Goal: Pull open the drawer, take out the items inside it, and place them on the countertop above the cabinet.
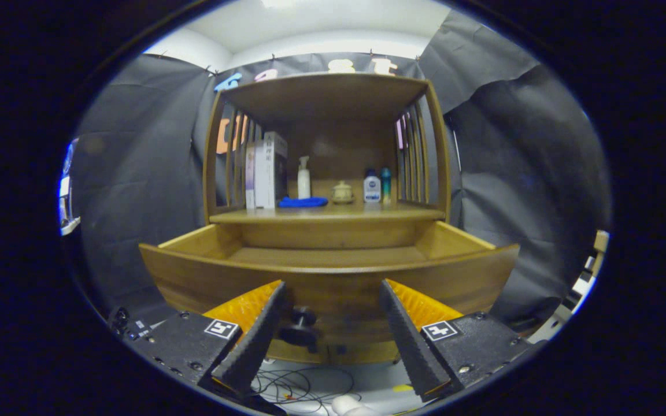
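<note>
Wooden and warm brown, the cabinet (327, 173) stood straight ahead of the jaws, its drawer (333, 277) pulled well out toward them; the drawer's curved front panel lay just beyond the fingertips, and its dark round knob (301, 326) sat between the two fingers, nearer the left one, touched by neither as far as I could see; the gripper (333, 329) was spread wide, fingers well apart and holding nothing. What could be seen of the drawer's floor past the front panel looked bare wood; the part close behind the panel was hidden, so I could not tell whether anything lay there.

Above the drawer, farther from the jaws, ran the bench (327, 215), roofed by a shelf top and fenced at both sides by upright slats; on it stood several things in a row; to the left a few upright boxes (265, 170) pressed together; just right of them a blue cloth (303, 201) lay flat, with a white pump bottle (304, 179) upright behind it; further right a small pale lidded jar (342, 192); then a small white bottle with a dark cap (372, 186), and just beside it a slim teal bottle (386, 184); dark cloth hung behind and around the cabinet.

Below the fingers, on a pale floor, lay a tangle of thin cables (304, 384).
</note>
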Motion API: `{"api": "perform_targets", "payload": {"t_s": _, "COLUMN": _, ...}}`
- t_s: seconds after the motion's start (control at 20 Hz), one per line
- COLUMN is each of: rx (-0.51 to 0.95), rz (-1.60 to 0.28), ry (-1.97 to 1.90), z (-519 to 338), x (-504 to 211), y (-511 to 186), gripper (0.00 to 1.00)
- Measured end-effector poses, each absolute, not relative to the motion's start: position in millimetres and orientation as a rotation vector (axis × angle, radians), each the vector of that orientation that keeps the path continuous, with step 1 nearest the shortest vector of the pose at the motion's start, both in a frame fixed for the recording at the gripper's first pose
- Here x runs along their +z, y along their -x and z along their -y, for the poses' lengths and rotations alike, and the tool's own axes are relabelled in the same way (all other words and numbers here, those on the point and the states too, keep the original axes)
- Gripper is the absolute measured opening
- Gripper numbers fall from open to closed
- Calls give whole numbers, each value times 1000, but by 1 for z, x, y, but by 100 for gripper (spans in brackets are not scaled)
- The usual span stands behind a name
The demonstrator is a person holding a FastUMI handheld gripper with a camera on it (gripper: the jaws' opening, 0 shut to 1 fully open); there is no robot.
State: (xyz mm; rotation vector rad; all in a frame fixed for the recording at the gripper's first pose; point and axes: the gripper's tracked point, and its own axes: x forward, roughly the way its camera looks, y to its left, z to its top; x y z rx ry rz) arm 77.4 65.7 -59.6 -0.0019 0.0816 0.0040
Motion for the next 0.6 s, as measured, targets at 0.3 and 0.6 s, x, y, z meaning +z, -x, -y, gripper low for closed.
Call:
{"api": "perform_targets", "payload": {"t_s": 0.3, "rx": 50, "rz": -22, "ry": 5, "z": -61, "x": 34, "y": -112, "gripper": 100}}
{"api": "perform_targets", "payload": {"t_s": 0.6, "rx": 88, "rz": -232, "ry": -2, "z": -76, "x": 67, "y": -181, "gripper": 100}}
